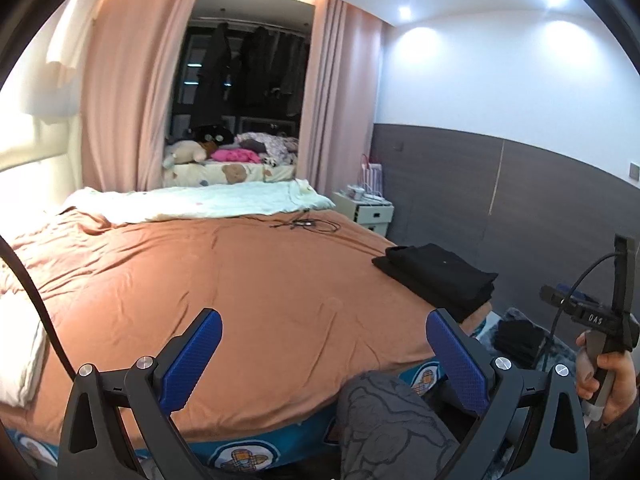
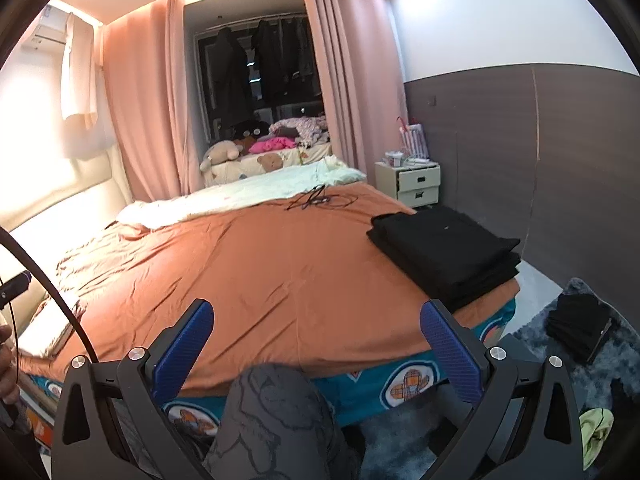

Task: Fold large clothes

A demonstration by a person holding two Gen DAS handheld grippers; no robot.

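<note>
Currently both hand-held grippers released, nothing held, above the bed's near edge.
Left hand-held gripper [image 1: 324, 342] and right hand-held gripper [image 2: 316, 334] spread wide. Folded black clothes [image 2: 444, 250] stacked at the orange bed's [image 2: 260, 276] right corner. Person's knee [image 2: 272, 408] blocks the near edge. Dark garment [image 2: 580, 326] on rug, detail unclear. Cables [image 2: 316, 200] lie farther back.

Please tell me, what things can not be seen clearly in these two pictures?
- How many garments make up the folded black stack: both views, layers merge in the dark.
- The dark bundle on the grey rug: both views, too dark to identify; in the left wrist view a cable crosses it.
- The green item: right wrist view, partly behind the gripper frame.
- Items on the nightstand: too small.
</note>
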